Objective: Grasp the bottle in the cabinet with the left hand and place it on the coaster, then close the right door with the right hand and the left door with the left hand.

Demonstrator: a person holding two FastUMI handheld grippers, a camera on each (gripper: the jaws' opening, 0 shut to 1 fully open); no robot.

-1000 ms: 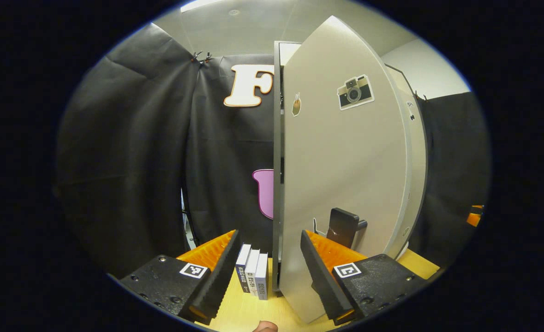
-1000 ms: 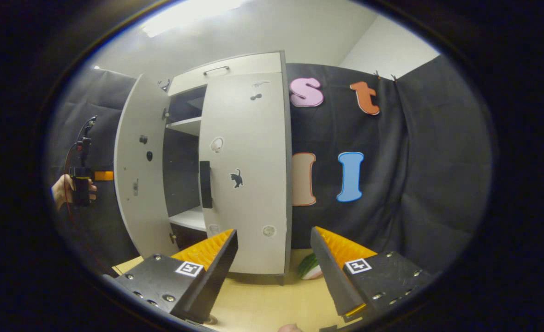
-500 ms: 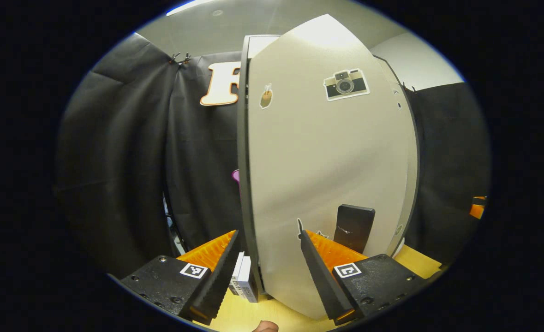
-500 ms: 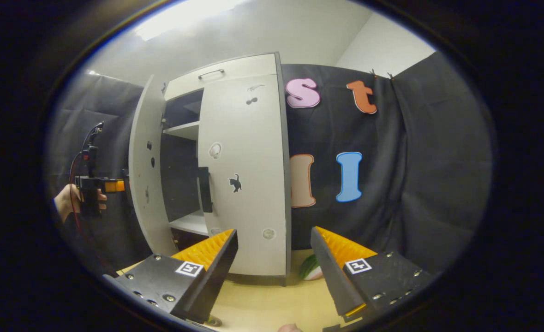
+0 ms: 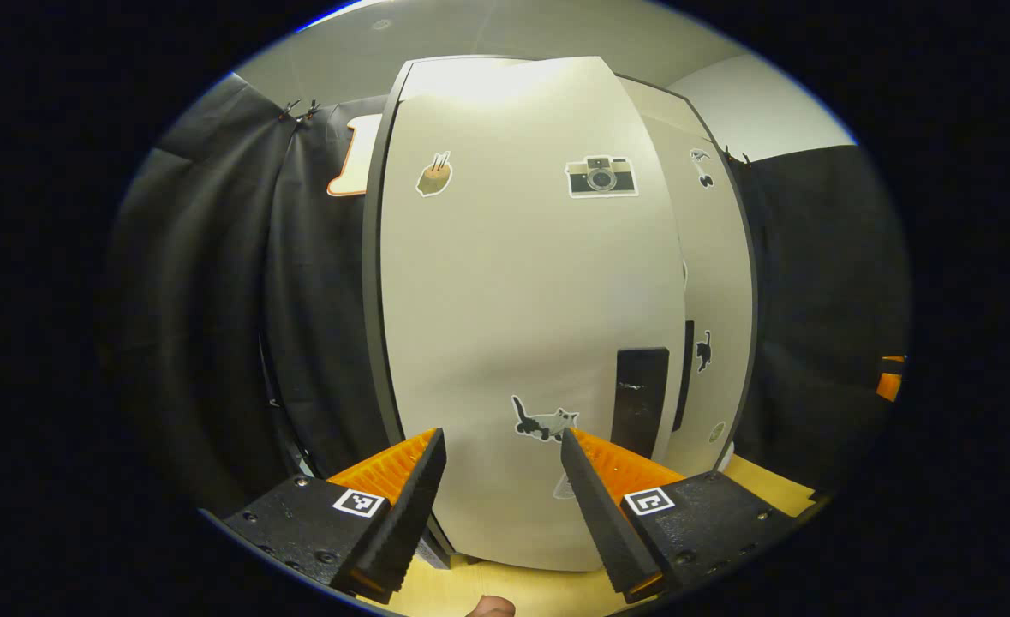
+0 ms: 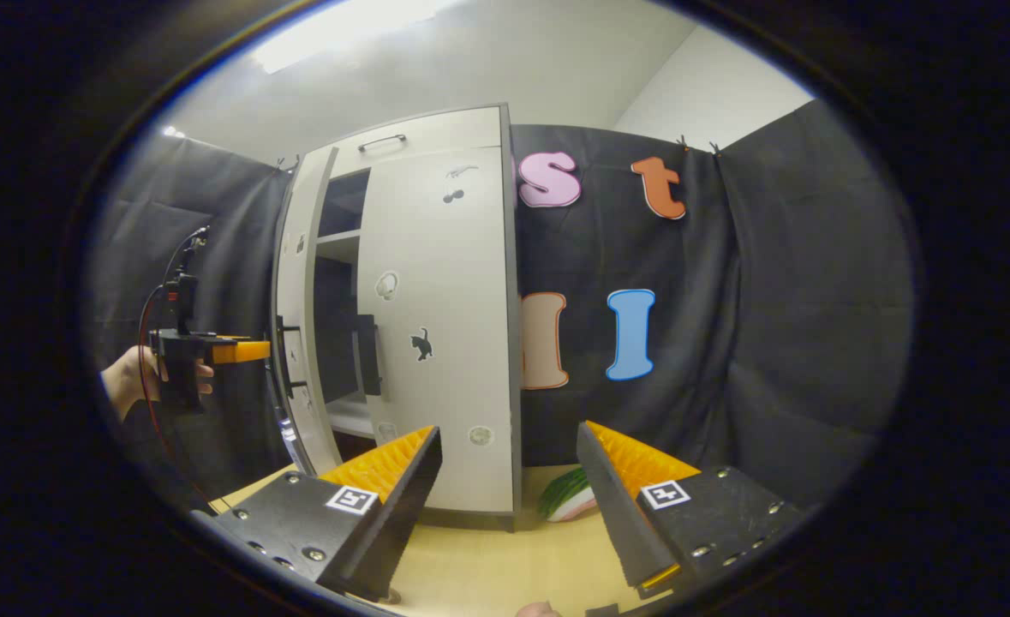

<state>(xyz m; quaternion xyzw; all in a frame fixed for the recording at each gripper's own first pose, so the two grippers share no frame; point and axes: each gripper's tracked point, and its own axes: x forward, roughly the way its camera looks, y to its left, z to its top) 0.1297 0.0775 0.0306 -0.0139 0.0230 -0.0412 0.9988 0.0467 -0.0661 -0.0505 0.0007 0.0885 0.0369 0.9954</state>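
Both grippers (image 5: 500, 506) (image 6: 509, 501) are held open, empty; left door (image 5: 522, 326) is seen almost closed, right door (image 6: 445, 326) shut

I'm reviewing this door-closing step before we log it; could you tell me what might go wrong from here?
The left door is not yet shut: a gap with shelves shows beside the closed right door, so it may stay ajar. The open left gripper sits right at the door panel near its handle, so a finger could snag it.
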